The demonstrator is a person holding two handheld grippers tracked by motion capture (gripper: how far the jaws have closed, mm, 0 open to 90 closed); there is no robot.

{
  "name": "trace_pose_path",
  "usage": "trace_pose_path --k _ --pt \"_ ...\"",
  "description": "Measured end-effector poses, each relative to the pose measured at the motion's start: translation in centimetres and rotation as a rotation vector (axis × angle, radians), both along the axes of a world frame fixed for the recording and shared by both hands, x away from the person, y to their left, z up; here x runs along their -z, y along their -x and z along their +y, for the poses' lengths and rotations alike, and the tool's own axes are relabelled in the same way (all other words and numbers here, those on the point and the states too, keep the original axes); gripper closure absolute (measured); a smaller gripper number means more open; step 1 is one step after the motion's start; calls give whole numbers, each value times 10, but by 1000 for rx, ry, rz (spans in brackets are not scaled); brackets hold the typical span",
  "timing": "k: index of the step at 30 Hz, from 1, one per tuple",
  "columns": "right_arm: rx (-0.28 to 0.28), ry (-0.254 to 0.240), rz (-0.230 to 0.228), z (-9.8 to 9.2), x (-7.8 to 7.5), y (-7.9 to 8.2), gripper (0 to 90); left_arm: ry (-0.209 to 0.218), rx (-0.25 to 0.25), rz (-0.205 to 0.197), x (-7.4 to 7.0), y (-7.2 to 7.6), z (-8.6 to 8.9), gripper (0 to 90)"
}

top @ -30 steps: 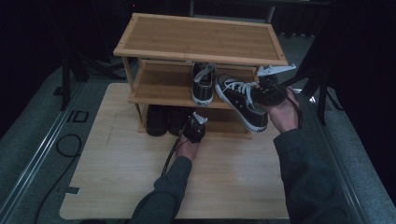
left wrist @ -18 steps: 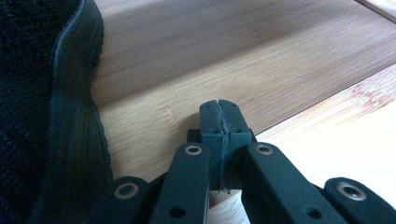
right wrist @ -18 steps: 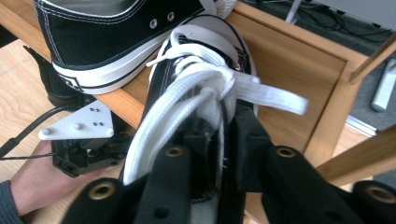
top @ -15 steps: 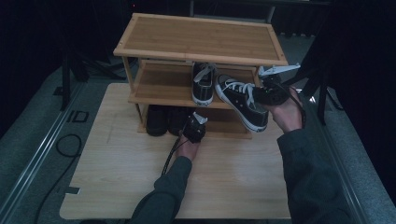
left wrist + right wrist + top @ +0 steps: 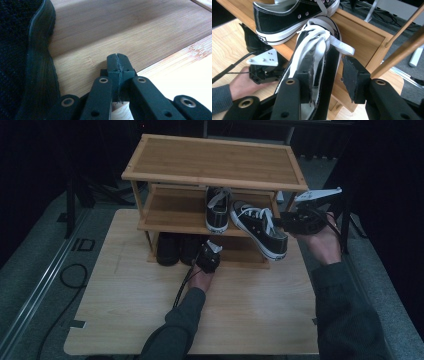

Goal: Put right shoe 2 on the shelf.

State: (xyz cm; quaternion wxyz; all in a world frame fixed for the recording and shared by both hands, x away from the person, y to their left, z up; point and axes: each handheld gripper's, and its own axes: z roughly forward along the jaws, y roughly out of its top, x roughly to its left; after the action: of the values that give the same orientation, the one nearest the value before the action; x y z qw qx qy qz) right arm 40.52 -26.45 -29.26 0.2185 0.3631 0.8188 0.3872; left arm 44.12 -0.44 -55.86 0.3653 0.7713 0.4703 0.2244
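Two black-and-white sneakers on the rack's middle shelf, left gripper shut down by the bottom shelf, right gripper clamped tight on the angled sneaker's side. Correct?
Not the last part. In the right gripper view the right gripper is open: its jaws have just been opening, with the angled sneaker's side wall between them and one pad standing clear of it. The rest holds: the other sneaker sits on the middle shelf, and the left gripper is shut low by the rack.

In the high view the rack's top shelf [image 5: 215,162] hides the toe of the rear sneaker [image 5: 217,210], and the dark shoes [image 5: 172,249] below sit in shadow, too dim to tell apart. The front sneaker [image 5: 317,62] is cut off by the bottom edge in the right tool view, its heel unseen. The left tool view crops a black shoe [image 5: 22,55] at its left edge.
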Motion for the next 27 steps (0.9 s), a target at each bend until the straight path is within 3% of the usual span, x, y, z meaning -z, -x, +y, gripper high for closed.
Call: trace_pose_path --k 4,7,10,13,27 --pt "13 -20 -16 -10 -4 5 619 2 1 2 0 0 0 898" --pt "35 -26 -19 -17 -3 8 687 1 1 1 0 0 0 898" --pt "69 15 -12 -24 5 10 836 0 0 1 0 0 0 898" --pt "77 27 8 -28 14 10 897 1 -1 0 0 0 0 898" --pt "51 66 57 -33 46 30 900 2 -1 1 0 0 0 898"
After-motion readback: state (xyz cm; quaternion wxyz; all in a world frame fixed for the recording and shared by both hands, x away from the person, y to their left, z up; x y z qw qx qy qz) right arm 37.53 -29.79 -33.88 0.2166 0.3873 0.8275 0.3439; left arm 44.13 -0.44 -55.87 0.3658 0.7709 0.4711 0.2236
